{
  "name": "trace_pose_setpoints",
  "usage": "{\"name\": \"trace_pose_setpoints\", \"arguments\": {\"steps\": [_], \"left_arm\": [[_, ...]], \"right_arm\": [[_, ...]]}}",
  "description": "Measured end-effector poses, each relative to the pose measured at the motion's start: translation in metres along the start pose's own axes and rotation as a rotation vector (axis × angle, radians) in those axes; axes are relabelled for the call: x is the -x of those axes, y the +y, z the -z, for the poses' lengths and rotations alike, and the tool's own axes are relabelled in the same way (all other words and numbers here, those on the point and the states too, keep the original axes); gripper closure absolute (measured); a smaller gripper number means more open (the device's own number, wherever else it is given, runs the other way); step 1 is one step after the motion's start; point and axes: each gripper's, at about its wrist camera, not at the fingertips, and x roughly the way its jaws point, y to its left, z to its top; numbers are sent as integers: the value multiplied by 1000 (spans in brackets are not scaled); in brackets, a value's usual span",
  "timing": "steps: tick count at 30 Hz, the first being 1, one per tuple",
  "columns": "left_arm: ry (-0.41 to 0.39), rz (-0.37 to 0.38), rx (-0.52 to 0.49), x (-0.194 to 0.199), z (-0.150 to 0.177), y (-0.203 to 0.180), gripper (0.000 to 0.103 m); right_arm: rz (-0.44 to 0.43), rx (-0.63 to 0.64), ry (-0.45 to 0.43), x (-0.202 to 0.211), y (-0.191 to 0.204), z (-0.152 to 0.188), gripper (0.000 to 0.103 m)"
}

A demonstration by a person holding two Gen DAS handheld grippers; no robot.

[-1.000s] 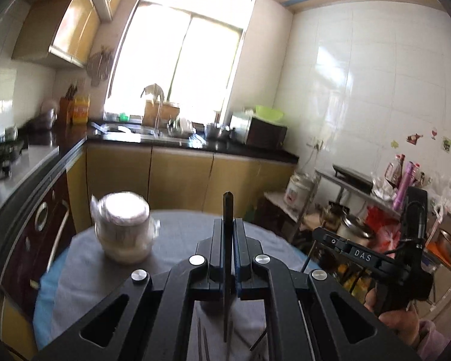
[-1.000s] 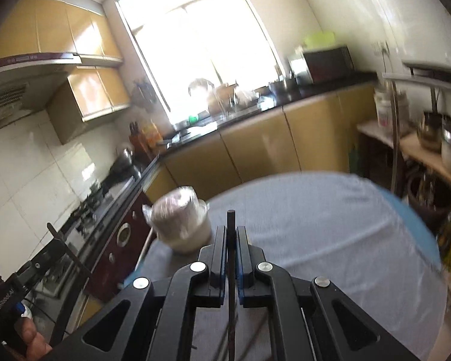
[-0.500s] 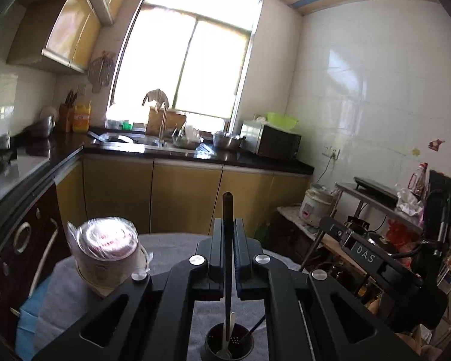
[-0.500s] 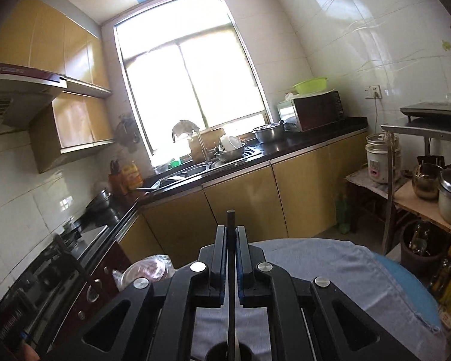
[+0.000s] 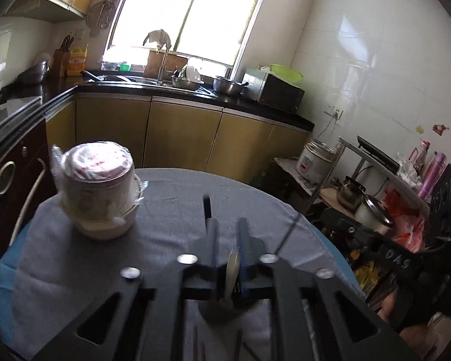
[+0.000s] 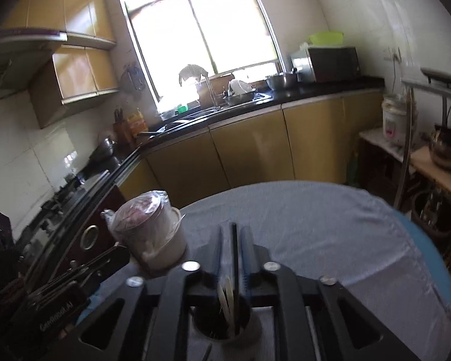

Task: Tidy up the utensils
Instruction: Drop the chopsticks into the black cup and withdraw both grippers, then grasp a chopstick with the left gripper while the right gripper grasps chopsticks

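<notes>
Standing chopstick (image 6: 234, 249) between parted claw (image 6: 233, 234)

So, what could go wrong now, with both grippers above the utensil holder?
1. Both grippers' jaws have just been opening. The dark chopstick stands loose between the jaws of the right gripper; it may tip and miss the utensil holder.
2. The left gripper crowds over the same holder, its own stick too blurred to place; a bump could topple the holder.
</notes>
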Motion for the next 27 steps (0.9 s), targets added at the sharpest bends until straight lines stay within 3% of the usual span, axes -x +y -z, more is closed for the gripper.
{"name": "trace_pose_setpoints", "arguments": {"steps": [1, 2, 5, 10, 17, 21, 25, 27], "left_arm": [[-8, -9, -5, 9, 3, -1, 57], [-24, -19, -13, 20, 10, -1, 49], [-29, -53, -24, 52, 39, 2, 41], [66, -111, 46, 82, 110, 9, 41], [272, -129, 136, 81, 207, 8, 41], [344, -151, 152, 81, 241, 3, 41], [364, -138, 137, 84, 260, -2, 41], [360, -130, 123, 84, 261, -6, 41]], "right_arm": [[-4, -12, 0, 7, -2, 3, 59], [-12, -30, -10, 18, -9, 7, 44], [-13, -54, -56, 56, -27, 27, 44], [-16, -114, 5, 95, -62, 79, 44], [-24, -177, 155, 111, -104, 146, 49], [-71, -240, 239, 104, -117, 172, 52], [-142, -310, 320, 92, -123, 194, 56], [-187, -367, 359, 81, -123, 201, 63]]}}
